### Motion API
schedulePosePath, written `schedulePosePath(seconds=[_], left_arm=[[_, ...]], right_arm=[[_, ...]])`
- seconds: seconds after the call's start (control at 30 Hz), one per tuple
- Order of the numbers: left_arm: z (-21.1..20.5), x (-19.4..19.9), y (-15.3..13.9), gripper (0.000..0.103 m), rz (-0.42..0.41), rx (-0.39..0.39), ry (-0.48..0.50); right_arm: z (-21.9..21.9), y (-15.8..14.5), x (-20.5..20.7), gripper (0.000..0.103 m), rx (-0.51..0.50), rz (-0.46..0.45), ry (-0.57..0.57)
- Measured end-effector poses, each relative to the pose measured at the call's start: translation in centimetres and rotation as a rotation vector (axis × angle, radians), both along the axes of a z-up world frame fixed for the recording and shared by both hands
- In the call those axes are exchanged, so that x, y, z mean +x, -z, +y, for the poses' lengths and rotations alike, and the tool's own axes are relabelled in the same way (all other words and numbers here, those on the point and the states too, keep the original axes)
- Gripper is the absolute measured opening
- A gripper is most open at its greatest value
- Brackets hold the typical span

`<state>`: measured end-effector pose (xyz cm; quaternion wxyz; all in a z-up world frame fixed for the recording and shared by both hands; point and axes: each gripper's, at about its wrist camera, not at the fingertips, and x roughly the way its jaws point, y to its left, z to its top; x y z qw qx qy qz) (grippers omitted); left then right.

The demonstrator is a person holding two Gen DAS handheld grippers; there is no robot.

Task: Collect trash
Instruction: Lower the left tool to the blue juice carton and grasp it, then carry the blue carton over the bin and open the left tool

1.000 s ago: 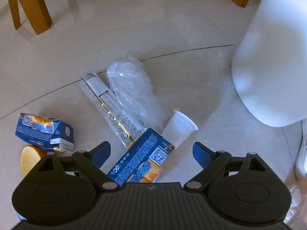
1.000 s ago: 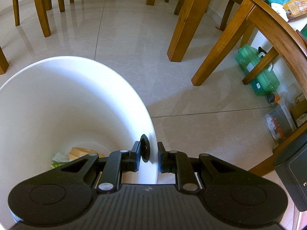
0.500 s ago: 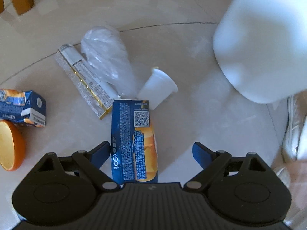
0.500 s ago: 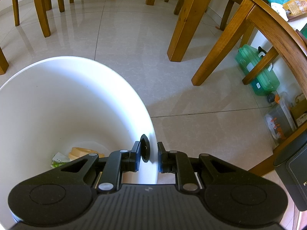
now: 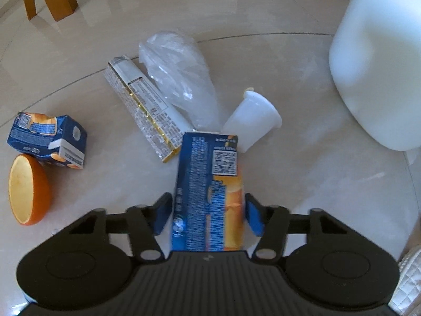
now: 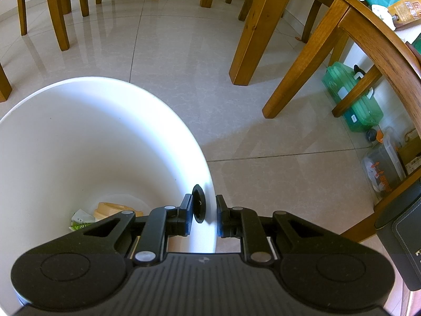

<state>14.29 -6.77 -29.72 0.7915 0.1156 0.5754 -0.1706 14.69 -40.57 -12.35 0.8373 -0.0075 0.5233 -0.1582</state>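
Note:
In the left wrist view my left gripper [image 5: 208,214] is shut on a blue and orange juice carton [image 5: 209,184], its fingers pressed to both sides. On the floor beyond lie a white plastic cup [image 5: 251,121], a crumpled clear bag [image 5: 179,76], a long silver wrapper [image 5: 146,105], a second crushed blue carton [image 5: 47,139] and an orange half [image 5: 27,188]. The white trash bin [image 5: 379,60] stands at the right. In the right wrist view my right gripper [image 6: 204,212] is shut on the white trash bin's rim [image 6: 208,184]; scraps [image 6: 105,213] lie inside.
Wooden chair and table legs [image 6: 251,34] stand around the tiled floor. A green plastic container [image 6: 352,100] and a clear jug [image 6: 381,163] sit under the table at the right. A white quilted shoe [image 5: 407,281] shows at the lower right of the left wrist view.
My left gripper's fingers have closed in from wide apart onto the blue juice carton, which now sits straight between them. The right gripper has stayed clamped on the bin rim.

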Motion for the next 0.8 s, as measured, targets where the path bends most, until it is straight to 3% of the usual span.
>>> schedulePosePath(seconds=[0.47,0.5,0.8], left_arm=[[0.6,-1.5,-2.1,0.054,-0.02,-0.019,0.074],[0.7,0.1,-1.5,0.054,-0.02,-0.021,0.08],[0.0,0.7,-3.8,0.054,-0.033,-0.037,0.12]], right_arm=[[0.1,0.0,0.0,0.021,0.0,0.0,0.001],[0.1,0.0,0.1,0.021,0.001,0.0,0.001],[0.1,0.0,0.1,0.021,0.001,0.0,0.002]])
